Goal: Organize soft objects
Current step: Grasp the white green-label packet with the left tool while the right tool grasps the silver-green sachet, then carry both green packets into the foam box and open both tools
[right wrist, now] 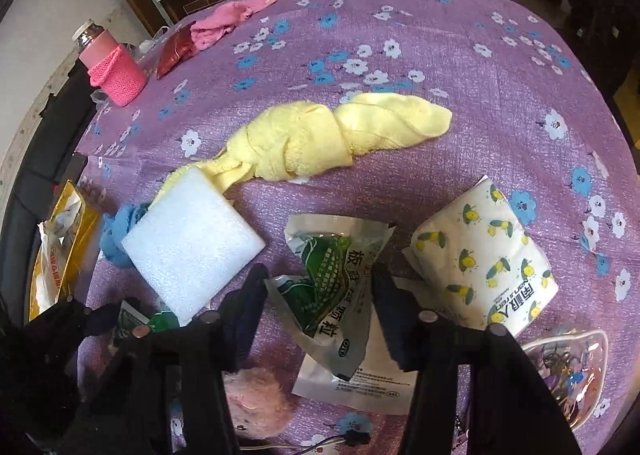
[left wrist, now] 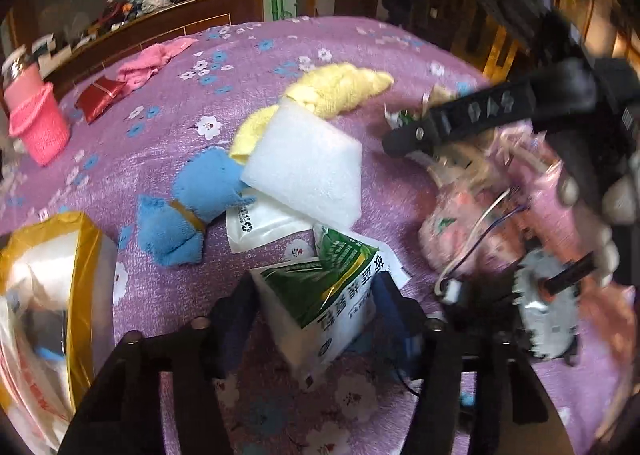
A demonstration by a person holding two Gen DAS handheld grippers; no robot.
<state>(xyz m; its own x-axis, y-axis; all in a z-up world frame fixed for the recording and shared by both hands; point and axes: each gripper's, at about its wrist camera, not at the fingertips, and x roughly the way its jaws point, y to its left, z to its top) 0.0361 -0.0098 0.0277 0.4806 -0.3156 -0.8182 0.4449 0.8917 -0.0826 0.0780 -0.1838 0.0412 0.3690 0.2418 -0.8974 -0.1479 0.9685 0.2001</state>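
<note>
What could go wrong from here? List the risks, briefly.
1. The right gripper straddles a crumpled green sachet lying on a white packet; it may drag both along.
2. One of its fingers sits close to the foam block, which could get nudged.
3. The left gripper holds a second sachet close by; the two may collide.

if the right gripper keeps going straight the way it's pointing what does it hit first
Most likely the green-and-white sachet, which lies between the right gripper fingers already. Below it come a flat white packet and the purple flowered cloth. Whether the pads touch it yet is unclear.
</note>
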